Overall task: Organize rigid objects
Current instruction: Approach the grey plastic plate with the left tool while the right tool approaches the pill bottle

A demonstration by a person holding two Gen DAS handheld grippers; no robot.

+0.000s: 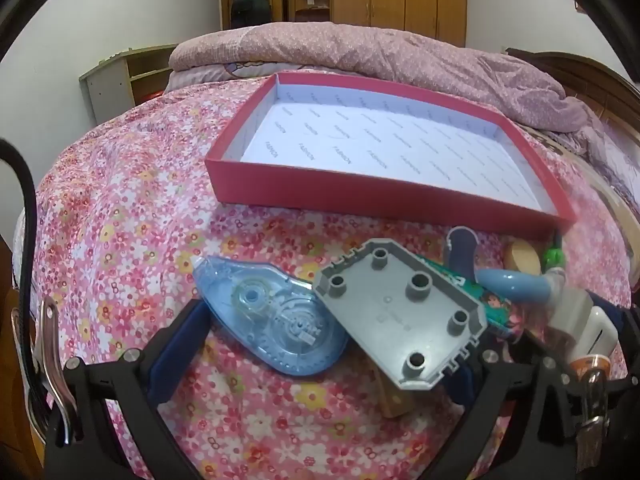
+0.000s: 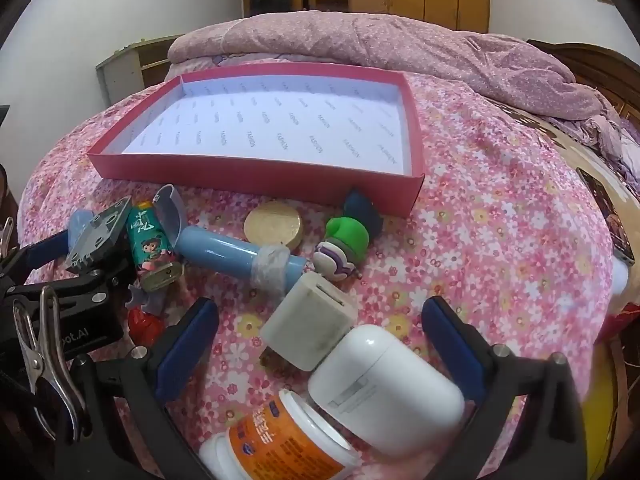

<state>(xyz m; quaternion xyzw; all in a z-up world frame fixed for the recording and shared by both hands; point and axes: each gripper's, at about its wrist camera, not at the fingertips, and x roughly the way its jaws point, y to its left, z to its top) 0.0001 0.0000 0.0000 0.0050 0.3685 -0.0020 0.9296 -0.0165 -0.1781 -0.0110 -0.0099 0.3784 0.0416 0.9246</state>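
A shallow red box (image 1: pixel 360 196) with a white printed lining lies empty on the flowered bedspread; it also shows in the right wrist view (image 2: pixel 256 174). My left gripper (image 1: pixel 324 340) is open around a blue correction-tape dispenser (image 1: pixel 272 320) and a grey plastic plate (image 1: pixel 400 312) that overlaps it. My right gripper (image 2: pixel 320 344) is open around a white charger cube (image 2: pixel 308 324) and a white earbud case (image 2: pixel 384 384). An orange-labelled white bottle (image 2: pixel 280 440) lies near its base.
In front of the box lie a blue tube (image 2: pixel 236 250), a green printed lighter (image 2: pixel 154 248), a gold coin (image 2: pixel 273 224), a green-capped figurine (image 2: pixel 344 244) and a small red object (image 2: pixel 144 326). A rumpled pink quilt (image 2: pixel 400 44) lies behind the box. A phone (image 2: pixel 612 216) lies at the right.
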